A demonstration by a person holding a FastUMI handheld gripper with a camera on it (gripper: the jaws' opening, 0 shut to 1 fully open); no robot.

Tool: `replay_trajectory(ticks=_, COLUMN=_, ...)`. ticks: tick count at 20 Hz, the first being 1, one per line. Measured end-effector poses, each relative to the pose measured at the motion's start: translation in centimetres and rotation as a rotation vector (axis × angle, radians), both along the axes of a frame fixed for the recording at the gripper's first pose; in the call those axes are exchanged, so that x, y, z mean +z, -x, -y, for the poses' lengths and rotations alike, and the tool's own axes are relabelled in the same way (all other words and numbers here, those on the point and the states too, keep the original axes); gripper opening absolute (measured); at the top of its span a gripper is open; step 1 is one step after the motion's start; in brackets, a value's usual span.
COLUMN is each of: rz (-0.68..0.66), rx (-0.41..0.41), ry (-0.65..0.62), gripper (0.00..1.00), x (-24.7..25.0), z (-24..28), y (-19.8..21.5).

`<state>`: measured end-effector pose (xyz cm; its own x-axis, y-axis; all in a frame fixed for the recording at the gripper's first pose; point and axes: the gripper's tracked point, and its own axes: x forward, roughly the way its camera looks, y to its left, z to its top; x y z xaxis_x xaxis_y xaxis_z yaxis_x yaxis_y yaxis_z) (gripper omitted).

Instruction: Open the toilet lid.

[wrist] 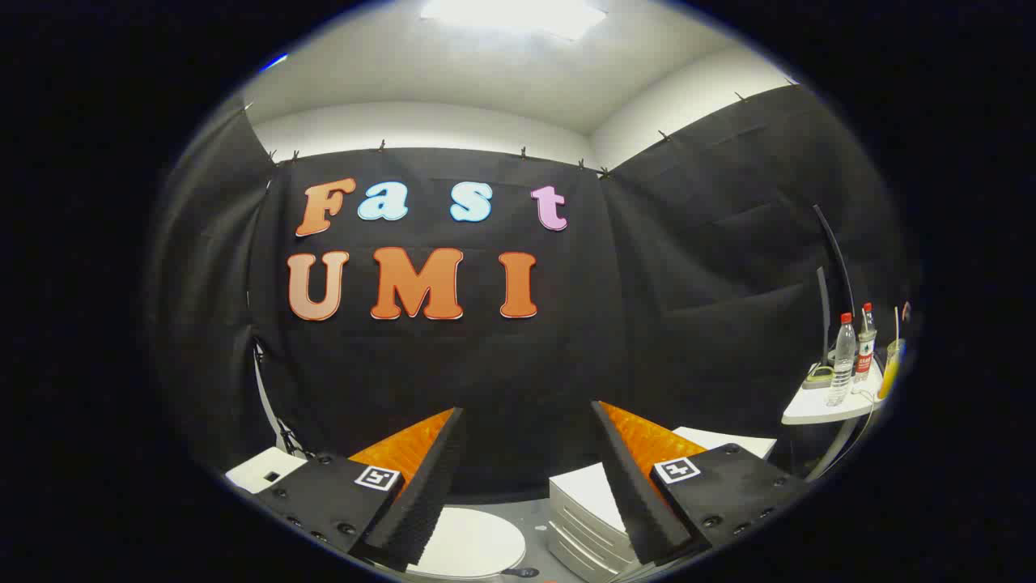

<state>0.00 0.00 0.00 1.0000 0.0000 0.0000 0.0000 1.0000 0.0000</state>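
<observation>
Gripper (526, 486) nearest, jaws spread wide, nothing between them, both fingers in free air. Each finger body carries a square marker tag on top. Fingertips angle inward but stay well apart.

Below and just ahead of the fingers: toilet lid (473, 544), white, rounded, lying flat and closed. It sits partly under the left finger (417, 502), its curved front edge showing in the gap between the two fingers. No finger touches it; gripper hangs above.

Beside the lid, toward the right finger (635, 502): white ribbed block (584, 510), stacked-looking with horizontal grooves on its side, partly hidden behind that finger. Cannot tell what it is. Another white flat surface (724, 441) shows just beyond the right finger body.

Left of the left finger body: white box (263, 468) with a small dark square on top; cables run up the wall behind it.

Grey floor (534, 518) strip between lid and ribbed block.

Farther right, well apart from the toilet: small white table (817, 409) on a thin leg. On it two clear bottles (843, 360) with red caps, a cup (890, 368) with orange drink and a straw, a low grey item near the bottles. Dark thin rods rise behind the table.

Far back: black cloth wall (453, 380) on all sides, clipped along the top, white ceiling (502, 73) with a bright light panel above.
</observation>
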Motion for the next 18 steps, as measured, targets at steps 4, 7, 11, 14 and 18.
replay_trajectory(ticks=4, rz=-0.007, rx=0.006, ry=-0.033, gripper=0.98, x=-0.8, z=-1.0, y=1.4)
replay_trajectory(ticks=7, rz=-0.004, rx=0.010, ry=-0.014, gripper=0.98, x=0.0, z=-0.7, y=1.7)
replay_trajectory(ticks=11, rz=0.011, rx=0.000, ry=-0.011, gripper=0.98, x=0.6, z=0.1, y=1.6)
replay_trajectory(ticks=14, rz=0.001, rx=-0.005, ry=-0.037, gripper=0.98, x=-0.2, z=0.9, y=1.5)
replay_trajectory(ticks=18, rz=-0.002, rx=-0.026, ry=-0.054, gripper=0.98, x=-0.7, z=2.2, y=1.0)
